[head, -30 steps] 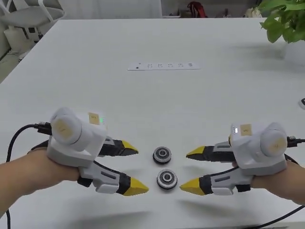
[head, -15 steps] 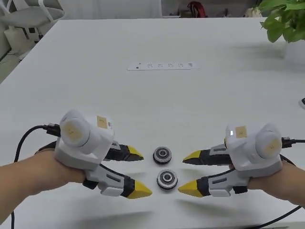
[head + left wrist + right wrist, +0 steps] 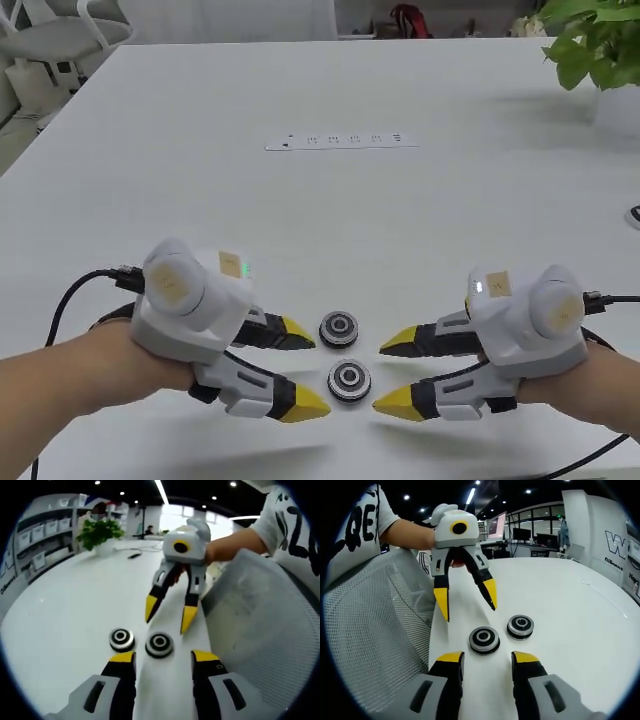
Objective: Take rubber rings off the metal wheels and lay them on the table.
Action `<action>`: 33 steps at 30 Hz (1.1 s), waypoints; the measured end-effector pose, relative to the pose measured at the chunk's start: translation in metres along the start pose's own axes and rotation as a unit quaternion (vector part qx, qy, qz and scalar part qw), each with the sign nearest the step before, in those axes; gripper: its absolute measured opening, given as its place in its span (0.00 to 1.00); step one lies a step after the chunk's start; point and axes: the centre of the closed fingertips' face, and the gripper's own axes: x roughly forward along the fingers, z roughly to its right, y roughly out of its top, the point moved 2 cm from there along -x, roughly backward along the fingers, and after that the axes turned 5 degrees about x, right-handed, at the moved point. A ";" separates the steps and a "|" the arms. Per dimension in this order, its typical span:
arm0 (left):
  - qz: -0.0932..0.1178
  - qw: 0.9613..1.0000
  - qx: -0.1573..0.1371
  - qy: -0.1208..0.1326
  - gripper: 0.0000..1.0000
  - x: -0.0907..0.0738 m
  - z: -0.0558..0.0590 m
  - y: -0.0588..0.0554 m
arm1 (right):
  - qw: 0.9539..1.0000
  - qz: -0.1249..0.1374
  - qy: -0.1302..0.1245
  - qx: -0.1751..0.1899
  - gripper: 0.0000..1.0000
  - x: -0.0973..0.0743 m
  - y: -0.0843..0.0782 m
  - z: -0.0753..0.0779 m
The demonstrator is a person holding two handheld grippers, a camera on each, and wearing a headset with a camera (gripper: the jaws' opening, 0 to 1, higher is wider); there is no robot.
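Observation:
Two small metal wheels with black rubber rings lie flat near the table's front edge: a far wheel (image 3: 339, 328) and a near wheel (image 3: 349, 379). My left gripper (image 3: 304, 370) is open, its yellow tips just left of the near wheel. My right gripper (image 3: 383, 376) is open too, facing it from the right, with the wheel between them. In the left gripper view the near wheel (image 3: 159, 644) sits just ahead of my open jaws, the far wheel (image 3: 121, 639) to its left. In the right gripper view the near wheel (image 3: 484, 639) lies ahead, with the far wheel (image 3: 520, 626) beyond.
A white power strip (image 3: 340, 141) lies mid-table. A potted plant (image 3: 595, 40) stands at the back right, a white chair (image 3: 60, 35) beyond the back left corner. Black cables (image 3: 70, 300) trail from both grippers. A grey mesh chair back (image 3: 260, 630) is close behind the table edge.
Both grippers have closed in on the wheels, the left moving right and the right moving left. Both wheels stay where they were.

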 end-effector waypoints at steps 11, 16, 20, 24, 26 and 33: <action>0.002 1.000 0.001 -0.006 0.40 0.009 0.001 0.005 | 1.000 -0.002 0.003 -0.001 0.34 0.002 0.000 0.000; 0.003 1.000 0.004 -0.009 0.37 0.014 0.002 0.007 | 1.000 -0.001 0.003 0.000 0.33 0.002 0.000 0.000; 0.002 1.000 0.003 -0.009 0.34 0.018 0.002 0.008 | 1.000 -0.003 0.003 0.002 0.33 0.003 -0.001 0.000; 0.007 1.000 -0.001 -0.005 0.31 0.021 0.000 0.009 | 1.000 -0.003 0.002 0.003 0.33 0.003 -0.002 0.001; 0.005 1.000 -0.003 -0.003 0.30 0.022 -0.001 0.009 | 1.000 -0.005 0.002 0.004 0.33 0.002 -0.003 0.001; 0.004 1.000 -0.003 -0.001 0.25 0.025 0.000 0.007 | 1.000 -0.005 0.002 0.007 0.33 0.002 -0.005 0.002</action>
